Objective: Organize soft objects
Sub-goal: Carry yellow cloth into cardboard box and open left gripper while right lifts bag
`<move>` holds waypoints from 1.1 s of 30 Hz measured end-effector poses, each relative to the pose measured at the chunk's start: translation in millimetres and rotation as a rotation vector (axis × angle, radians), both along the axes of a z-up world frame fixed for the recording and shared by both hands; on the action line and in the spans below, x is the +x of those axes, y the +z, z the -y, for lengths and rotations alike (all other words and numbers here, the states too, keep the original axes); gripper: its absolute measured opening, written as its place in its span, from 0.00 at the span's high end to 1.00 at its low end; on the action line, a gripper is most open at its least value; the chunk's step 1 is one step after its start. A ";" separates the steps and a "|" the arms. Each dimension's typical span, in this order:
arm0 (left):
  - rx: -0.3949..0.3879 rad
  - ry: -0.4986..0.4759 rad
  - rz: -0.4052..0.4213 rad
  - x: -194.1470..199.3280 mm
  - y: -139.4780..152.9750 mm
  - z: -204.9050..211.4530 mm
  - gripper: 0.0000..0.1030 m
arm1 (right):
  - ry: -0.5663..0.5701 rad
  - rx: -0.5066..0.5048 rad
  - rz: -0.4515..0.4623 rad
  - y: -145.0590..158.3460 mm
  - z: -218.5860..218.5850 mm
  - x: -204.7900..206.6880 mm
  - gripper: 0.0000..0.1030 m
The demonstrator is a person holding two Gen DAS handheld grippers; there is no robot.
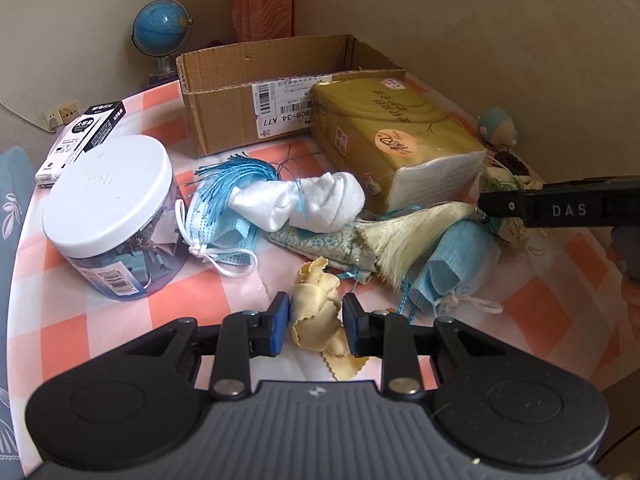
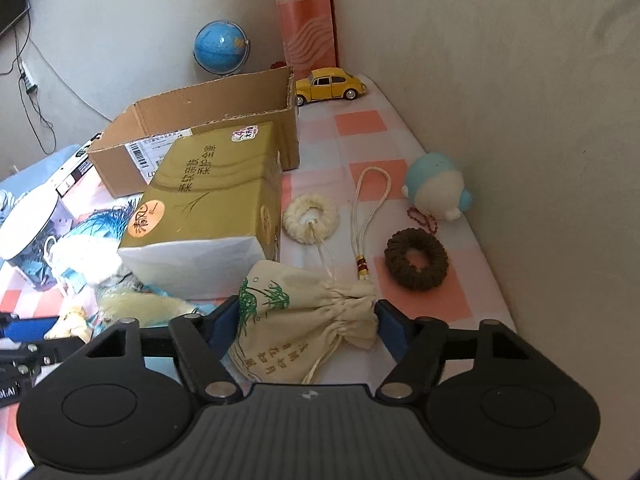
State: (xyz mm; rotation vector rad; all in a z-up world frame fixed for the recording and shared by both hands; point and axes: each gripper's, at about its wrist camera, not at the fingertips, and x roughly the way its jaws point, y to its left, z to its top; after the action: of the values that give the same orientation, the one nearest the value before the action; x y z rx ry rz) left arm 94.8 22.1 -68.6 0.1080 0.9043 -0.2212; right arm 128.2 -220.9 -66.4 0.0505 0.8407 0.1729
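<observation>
In the left wrist view my left gripper [image 1: 315,322] is open, its blue pads on either side of a crumpled yellow cloth [image 1: 320,316] on the checked tablecloth. Beyond lie a white sock bundle [image 1: 304,202], blue face masks [image 1: 222,220], a blue tassel [image 1: 236,176] and a cream tassel [image 1: 404,240]. In the right wrist view my right gripper [image 2: 308,326] is open around a beige drawstring pouch [image 2: 296,328] lying between its pads. An open cardboard box [image 2: 208,136] stands behind a gold tissue pack [image 2: 212,208].
A white-lidded jar [image 1: 112,216] stands left. A cream ring [image 2: 310,218], brown scrunchie [image 2: 416,258], cord charm [image 2: 368,216], blue plush toy [image 2: 438,188], yellow toy car [image 2: 330,84] and globe [image 2: 220,46] lie by the wall on the right.
</observation>
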 end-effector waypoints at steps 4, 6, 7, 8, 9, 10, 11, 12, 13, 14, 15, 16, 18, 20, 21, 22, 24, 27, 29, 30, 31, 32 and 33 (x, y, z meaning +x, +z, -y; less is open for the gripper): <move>0.007 -0.015 0.000 -5.6 9.8 -1.4 0.73 | 0.010 -0.015 0.027 14.4 2.1 -11.7 0.30; 0.015 -0.025 -0.002 -10.0 16.4 -2.4 0.73 | 0.011 -0.018 0.047 25.5 4.3 -18.9 0.30; 0.019 -0.030 -0.002 -12.3 20.0 -3.1 0.73 | 0.016 -0.020 0.058 31.5 5.2 -22.6 0.30; 0.024 -0.036 0.001 -14.3 23.6 -3.8 0.73 | 0.020 -0.021 0.069 37.7 5.7 -26.7 0.30; 0.034 -0.041 0.007 -16.7 27.2 -4.5 0.73 | 0.025 -0.023 0.083 43.5 6.3 -30.5 0.30; 0.045 -0.045 0.015 -18.6 30.2 -4.8 0.73 | 0.030 -0.027 0.095 48.9 6.8 -33.7 0.30; 0.050 -0.051 0.021 -19.7 32.2 -5.4 0.73 | 0.034 -0.033 0.105 54.0 6.5 -37.8 0.30; 0.047 -0.051 0.028 -20.0 33.1 -5.9 0.73 | 0.035 -0.032 0.116 58.0 6.7 -41.6 0.30; 0.040 -0.044 0.033 -19.0 32.2 -6.7 0.71 | 0.037 -0.027 0.123 61.1 7.1 -43.3 0.30; 0.031 -0.040 0.026 -16.7 29.7 -7.2 0.71 | 0.038 -0.020 0.127 63.1 7.8 -46.6 0.30; 0.015 -0.040 0.010 -13.9 25.7 -7.3 0.69 | 0.037 -0.015 0.131 64.5 8.8 -49.4 0.30; -0.005 -0.043 -0.005 -11.3 21.0 -7.2 0.67 | 0.036 -0.014 0.132 65.1 8.5 -51.1 0.30; -0.019 -0.038 -0.019 -5.8 10.9 -6.3 0.64 | 0.035 -0.018 0.128 64.9 8.1 -54.6 0.30; -0.025 -0.022 -0.033 -1.5 2.5 -5.6 0.64 | 0.033 -0.017 0.126 64.3 7.7 -56.9 0.30; -0.035 -0.021 -0.038 1.2 -0.9 -5.6 0.64 | 0.032 -0.016 0.126 64.4 8.8 -58.6 0.30; -0.039 -0.013 -0.042 3.3 -3.5 -5.8 0.64 | 0.028 -0.017 0.127 64.4 10.2 -60.7 0.30; -0.040 -0.006 -0.054 6.9 -7.9 -6.1 0.68 | 0.024 -0.015 0.124 64.3 12.9 -62.4 0.30; -0.042 -0.009 -0.060 5.5 -6.3 -8.1 0.78 | 0.023 -0.022 0.125 64.6 14.0 -63.0 0.30; -0.040 -0.010 -0.053 3.0 -0.4 -9.3 0.79 | 0.025 -0.026 0.127 65.5 13.9 -63.1 0.30; -0.042 -0.014 -0.050 1.4 4.0 -10.3 0.80 | 0.027 -0.027 0.127 66.2 13.7 -63.1 0.30; -0.048 -0.022 -0.049 0.9 9.0 -11.3 0.80 | 0.029 -0.028 0.128 66.9 13.0 -62.8 0.30; -0.050 -0.027 -0.044 -1.0 15.0 -12.9 0.80 | 0.031 -0.030 0.132 68.1 12.6 -63.2 0.30; -0.048 -0.032 -0.040 -1.8 21.0 -13.8 0.80 | 0.033 -0.031 0.134 69.1 12.3 -63.4 0.30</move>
State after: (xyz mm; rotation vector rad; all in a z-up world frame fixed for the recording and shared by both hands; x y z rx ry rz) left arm 93.0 35.9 -47.7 0.0740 0.9367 -0.2755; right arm 64.8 -233.2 2.7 -0.0040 0.7104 0.1924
